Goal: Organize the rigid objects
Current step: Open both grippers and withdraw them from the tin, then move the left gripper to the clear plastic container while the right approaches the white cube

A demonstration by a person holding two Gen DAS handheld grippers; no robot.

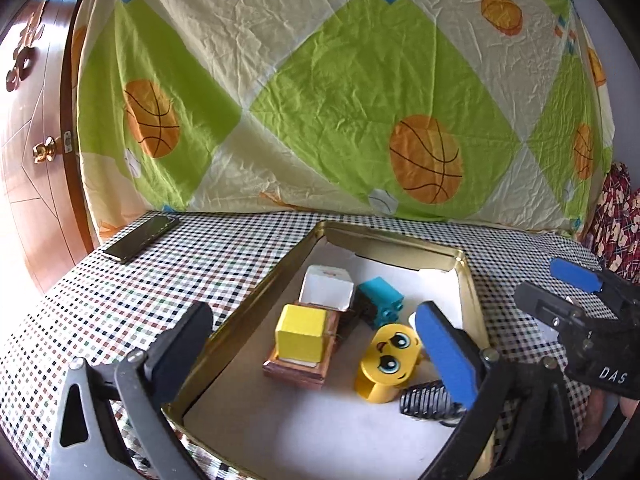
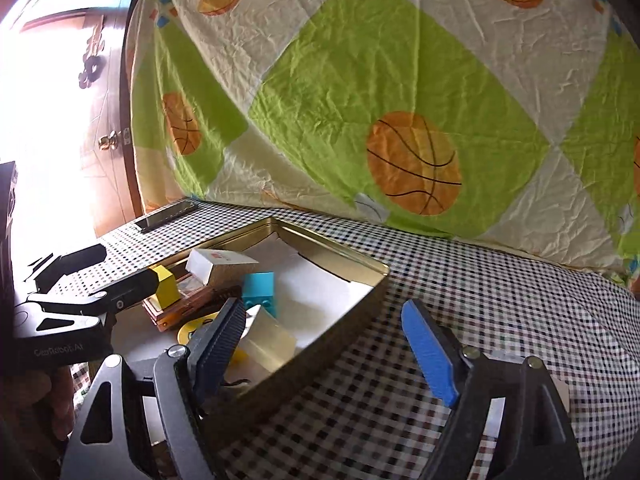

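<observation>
A gold tin tray (image 1: 252,304) lies on the checked tablecloth. In it a yellow cube (image 1: 302,332) rests on a brown wooden box (image 1: 296,372). Behind them are a white box (image 1: 326,288) and a teal brick (image 1: 380,300). A yellow smiley cylinder (image 1: 390,360) and a black ribbed piece (image 1: 426,400) lie nearer. My left gripper (image 1: 314,314) is open, astride the tray's left wall, holding nothing. My right gripper (image 2: 320,332) is open too, astride the tray's right wall (image 2: 360,304), with nothing pressed between its pads.
A dark phone (image 1: 140,238) lies at the table's far left corner. A basketball-print sheet (image 1: 340,100) hangs behind the table. A wooden door with a brass knob (image 1: 44,150) stands to the left. Patterned red fabric (image 1: 616,208) shows at the right edge.
</observation>
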